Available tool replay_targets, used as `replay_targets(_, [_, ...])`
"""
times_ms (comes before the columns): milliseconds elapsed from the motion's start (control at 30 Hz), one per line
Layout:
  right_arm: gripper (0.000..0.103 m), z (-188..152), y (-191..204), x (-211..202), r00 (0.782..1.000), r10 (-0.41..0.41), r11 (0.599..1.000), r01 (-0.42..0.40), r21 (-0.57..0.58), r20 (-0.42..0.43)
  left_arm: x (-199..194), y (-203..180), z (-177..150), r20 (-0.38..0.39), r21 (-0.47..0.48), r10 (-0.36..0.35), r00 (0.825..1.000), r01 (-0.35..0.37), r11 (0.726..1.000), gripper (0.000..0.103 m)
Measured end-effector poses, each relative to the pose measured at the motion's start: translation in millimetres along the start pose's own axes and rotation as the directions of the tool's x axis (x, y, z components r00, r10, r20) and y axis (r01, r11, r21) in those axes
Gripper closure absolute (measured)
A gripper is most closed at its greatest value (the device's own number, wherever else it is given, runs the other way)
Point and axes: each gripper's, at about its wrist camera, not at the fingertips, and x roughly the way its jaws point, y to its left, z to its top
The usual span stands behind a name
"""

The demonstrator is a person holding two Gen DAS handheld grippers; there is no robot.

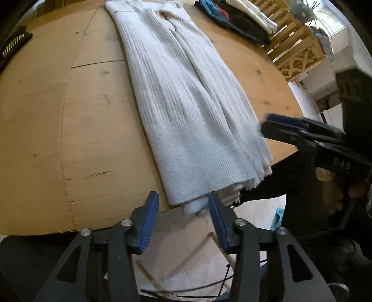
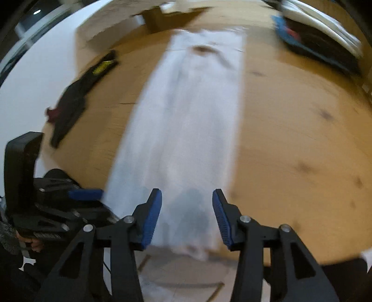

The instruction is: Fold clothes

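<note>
A white ribbed knit garment [image 1: 186, 111] lies folded into a long strip on the wooden table [image 1: 58, 116], its near end hanging slightly over the front edge. My left gripper [image 1: 183, 216] is open and empty, just below that near end. My right gripper [image 2: 187, 216] is open and empty above the near end of the garment [image 2: 186, 130]; this view is blurred. The right gripper also shows at the right of the left wrist view [image 1: 302, 132], and the left gripper at the lower left of the right wrist view [image 2: 86, 194].
A stack of folded clothes [image 1: 234, 16] sits at the far right of the table, also seen in the right wrist view [image 2: 320, 39]. A dark garment with yellow print [image 2: 76, 97] lies at the left. A wooden lattice crate [image 1: 295, 48] stands beyond the table's right edge.
</note>
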Motion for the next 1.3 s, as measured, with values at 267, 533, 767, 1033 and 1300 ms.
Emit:
replay_targets(267, [0.052,-28.7,-6.7,11.2,0.998,-0.054,0.998,0.054,-0.012,-0.04,-6.0,-3.0,-1.8,-0.013,0.046,0.073,0.997,-0.072,0.996,0.053])
replay_targets(533, [0.066,-39.7,5.9,5.9,0.999,-0.048,0.995,0.047,-0.089,-0.008,-1.5,-14.9,-1.9,0.001,0.113,0.134,0.991,-0.134,0.985,0.066])
replay_targets(767, [0.091,-33.0,-5.3,7.7,0.996,0.084,0.996,-0.084,0.004,-0.042,-2.1,-19.8,-3.6,0.036,0.164,0.082,0.996,-0.087,0.983,0.088])
replay_targets(1033, [0.093,-45.5,-34.9,-26.7,0.96,0.279,0.942,-0.27,0.199,-0.021,-32.4,-14.5,-17.0,0.072,0.12,-0.033,0.997,0.024,0.993,0.091])
replay_targets(1300, [0.093,-73.6,-30.8,-93.6,0.912,0.41,0.884,-0.391,0.257,-0.023,-74.0,-54.8,-41.3,0.029,0.208,-0.189,0.981,0.179,0.962,0.091])
